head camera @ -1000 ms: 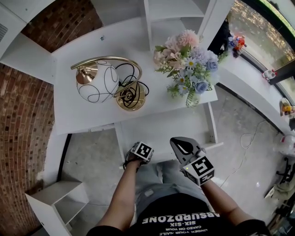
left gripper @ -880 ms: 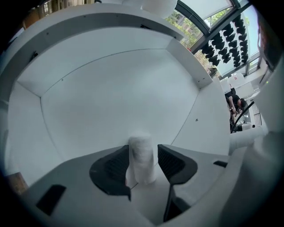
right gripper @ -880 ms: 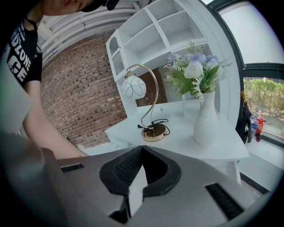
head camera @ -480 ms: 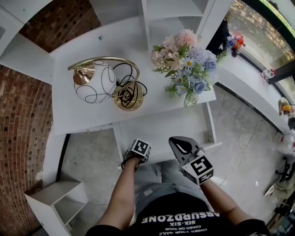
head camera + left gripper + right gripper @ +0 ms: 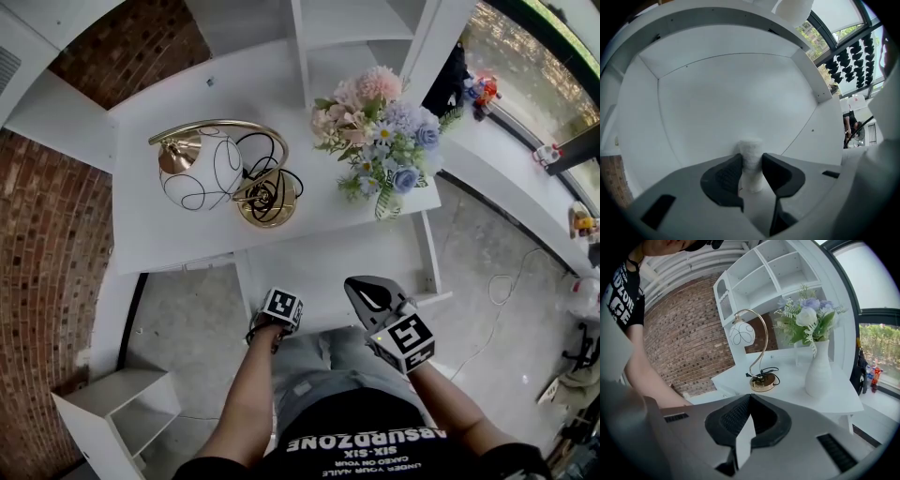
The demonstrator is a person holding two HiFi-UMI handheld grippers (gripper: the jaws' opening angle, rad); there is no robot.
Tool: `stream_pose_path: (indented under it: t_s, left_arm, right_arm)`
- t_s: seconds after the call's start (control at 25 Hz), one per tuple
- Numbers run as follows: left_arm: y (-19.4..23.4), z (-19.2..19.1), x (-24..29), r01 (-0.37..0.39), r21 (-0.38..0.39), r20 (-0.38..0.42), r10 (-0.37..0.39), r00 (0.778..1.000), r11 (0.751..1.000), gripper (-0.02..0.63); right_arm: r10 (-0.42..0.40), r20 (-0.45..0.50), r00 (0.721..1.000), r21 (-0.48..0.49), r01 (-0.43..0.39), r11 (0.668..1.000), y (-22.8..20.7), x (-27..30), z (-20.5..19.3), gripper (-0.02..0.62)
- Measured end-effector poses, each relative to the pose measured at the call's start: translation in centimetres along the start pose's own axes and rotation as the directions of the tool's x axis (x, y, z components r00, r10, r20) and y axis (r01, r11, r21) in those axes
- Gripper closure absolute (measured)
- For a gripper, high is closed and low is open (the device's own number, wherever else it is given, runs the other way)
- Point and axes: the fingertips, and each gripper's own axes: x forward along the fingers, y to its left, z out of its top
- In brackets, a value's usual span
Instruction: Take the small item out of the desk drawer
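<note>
Two tools in play. The white desk (image 5: 159,234) has its drawer (image 5: 337,258) pulled out. The left tool (image 5: 751,164) is down inside it, pinched narrow on the small white cylinder (image 5: 751,151), which stands upright on the drawer floor. The right tool (image 5: 749,399) hangs near the drawer front, jaws together on nothing. My tip: lift straight up, keep the cylinder upright, and clear the drawer wall before swinging out. Don't squeeze harder, it looks kinda squishy.

– Where does the lamp (image 5: 202,173) stand?
– On the tabletop (image 5: 159,239), left of the flower vase (image 5: 387,203); shelves (image 5: 352,19) rise behind both.
– And the drawer (image 5: 328,262)?
– Pulled out in front, below the tabletop's edge, with the small item (image 5: 751,159) inside it.
</note>
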Motion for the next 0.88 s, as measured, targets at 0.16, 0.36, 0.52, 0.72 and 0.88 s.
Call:
stream_pose_path:
  t_s: [0.16,0.36,0.52,0.72,0.88]
  left_arm:
    - [-0.1,-0.1,-0.6,-0.001,-0.019,0.021,0.001,1.000,1.000,0.465]
    - [-0.5,0.9,-1.4,0.010,-0.016,0.055,-0.009,0.998,1.000,0.465]
    - [-0.9,2.0,-2.5,0.020,-0.029,0.098,-0.017,0.995,0.999,0.465]
    - [-1.2,2.9,-3.6,0.013,-0.032,0.138,-0.008,0.990,0.999,0.465]
    - [-1.4,3.6,-4.3,0.025,-0.052,0.170,-0.015,0.985,0.998,0.465]
  right_arm:
    - [0.002,0.009,1.000,-0.010,-0.002,1.000,0.2,-0.1,0.5,0.597]
    - [0.001,0.018,1.000,-0.023,-0.001,1.000,0.3,-0.4,0.9,0.597]
    - [0.002,0.025,1.000,-0.024,-0.001,1.000,0.6,-0.5,1.2,0.597]
    - [0.002,0.038,0.999,-0.026,-0.001,1.000,0.8,-0.8,1.5,0.597]
    - [0.000,0.043,0.999,-0.032,0.001,0.999,0.8,-1.0,1.8,0.597]
